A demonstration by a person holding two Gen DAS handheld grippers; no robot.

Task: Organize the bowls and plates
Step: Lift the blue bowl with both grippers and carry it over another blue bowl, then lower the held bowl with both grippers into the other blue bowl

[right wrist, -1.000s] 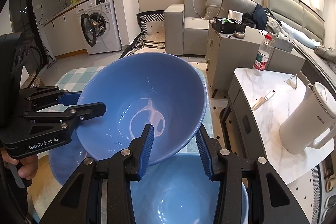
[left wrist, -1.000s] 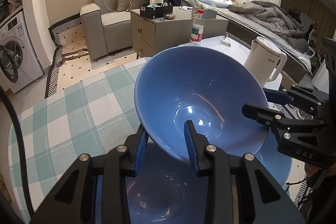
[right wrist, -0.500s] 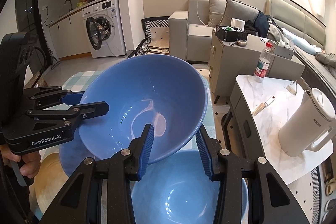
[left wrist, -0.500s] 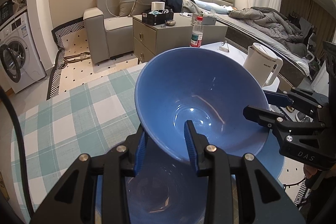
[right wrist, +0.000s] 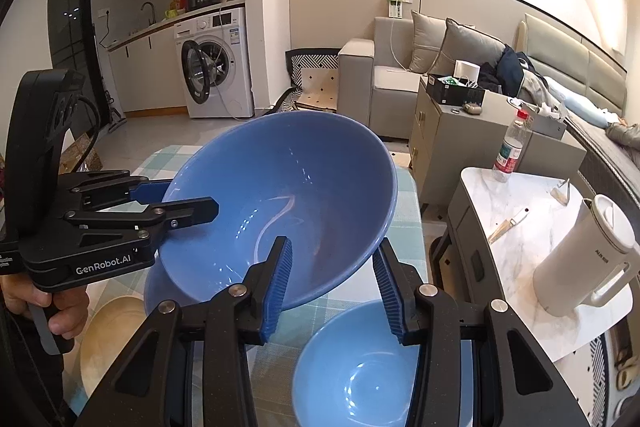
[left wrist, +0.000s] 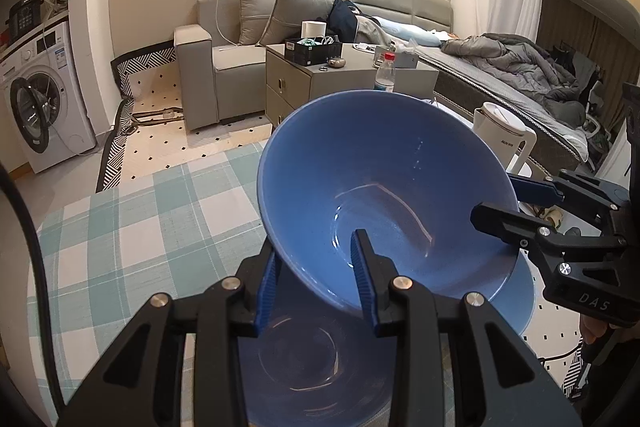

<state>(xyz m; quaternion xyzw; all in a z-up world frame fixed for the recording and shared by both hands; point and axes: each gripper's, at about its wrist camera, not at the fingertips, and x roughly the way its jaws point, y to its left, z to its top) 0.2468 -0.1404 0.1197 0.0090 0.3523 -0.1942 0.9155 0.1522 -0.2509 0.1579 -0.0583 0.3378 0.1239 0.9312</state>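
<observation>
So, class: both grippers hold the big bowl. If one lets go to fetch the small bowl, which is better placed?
Right. The small bowl sits just below the right gripper; the left gripper clamps the far rim of the big bowl, so it would likely have to reach across.

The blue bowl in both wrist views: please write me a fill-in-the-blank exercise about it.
1. The big blue bowl is gripped by ____ grippers.
2. The white kettle stands on the ____ side table.
3. The table under the bowls wears a ____ cloth.

Missing words: two; marble; checked
</observation>
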